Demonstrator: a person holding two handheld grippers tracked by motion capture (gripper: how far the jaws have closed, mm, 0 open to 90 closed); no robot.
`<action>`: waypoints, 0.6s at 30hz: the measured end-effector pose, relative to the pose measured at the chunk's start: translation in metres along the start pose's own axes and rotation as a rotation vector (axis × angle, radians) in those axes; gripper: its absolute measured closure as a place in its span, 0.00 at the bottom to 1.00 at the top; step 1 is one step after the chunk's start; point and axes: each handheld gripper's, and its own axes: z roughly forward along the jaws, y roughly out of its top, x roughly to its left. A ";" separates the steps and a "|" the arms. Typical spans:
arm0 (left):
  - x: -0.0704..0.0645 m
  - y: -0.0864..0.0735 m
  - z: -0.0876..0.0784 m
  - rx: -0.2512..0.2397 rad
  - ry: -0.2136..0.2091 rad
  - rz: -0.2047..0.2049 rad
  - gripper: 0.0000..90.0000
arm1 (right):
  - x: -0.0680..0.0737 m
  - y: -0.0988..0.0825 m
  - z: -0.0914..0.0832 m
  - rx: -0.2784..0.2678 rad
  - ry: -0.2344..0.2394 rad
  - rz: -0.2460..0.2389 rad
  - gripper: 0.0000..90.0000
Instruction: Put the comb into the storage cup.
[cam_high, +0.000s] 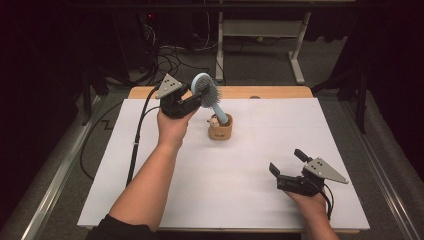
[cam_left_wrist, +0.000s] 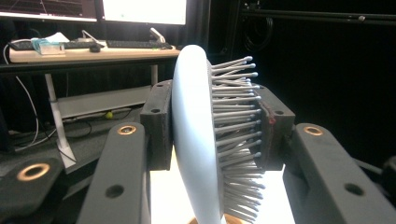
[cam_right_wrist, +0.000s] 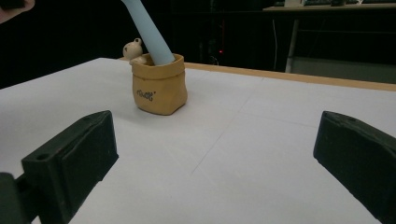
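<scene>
Covering table (cam_high: 240, 92): white sheet (cam_high: 240, 170) (dark room)

Pale-blue hairbrush (cam_high: 206, 92) (grey bristles), tan pot (cam_high: 220, 131).

The hairbrush (cam_high: 206, 92) stands handle-down in the pot (cam_high: 220, 129), leaning toward eleven o'clock; the right gripper (cam_high: 287, 165) lies at four o'clock from the pot.

Looks like a lab or test room, not a home. White sheet (cam_high: 240, 165) taped flat over a wooden table (cam_high: 280, 92), dark curtained surroundings, cables (cam_high: 165, 60) tangled on grey floor. Adjustable white desk frame (cam_high: 260, 35) behind, plus a bench (cam_left_wrist: 88, 51) with monitors (cam_left_wrist: 140, 10), keyboard (cam_left_wrist: 126, 44) and clutter. Pretty much a recording setup, with camera-rigged grippers.
</scene>
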 end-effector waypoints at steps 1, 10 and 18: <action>0.001 -0.001 0.001 0.005 -0.003 0.001 0.63 | 0.000 0.000 0.000 0.000 0.000 0.001 0.00; -0.001 -0.006 0.006 0.025 0.000 0.004 0.63 | 0.000 0.000 0.000 -0.002 0.000 0.003 0.00; 0.000 -0.010 0.008 0.039 0.004 0.005 0.63 | 0.000 0.000 0.000 -0.002 0.002 0.007 0.00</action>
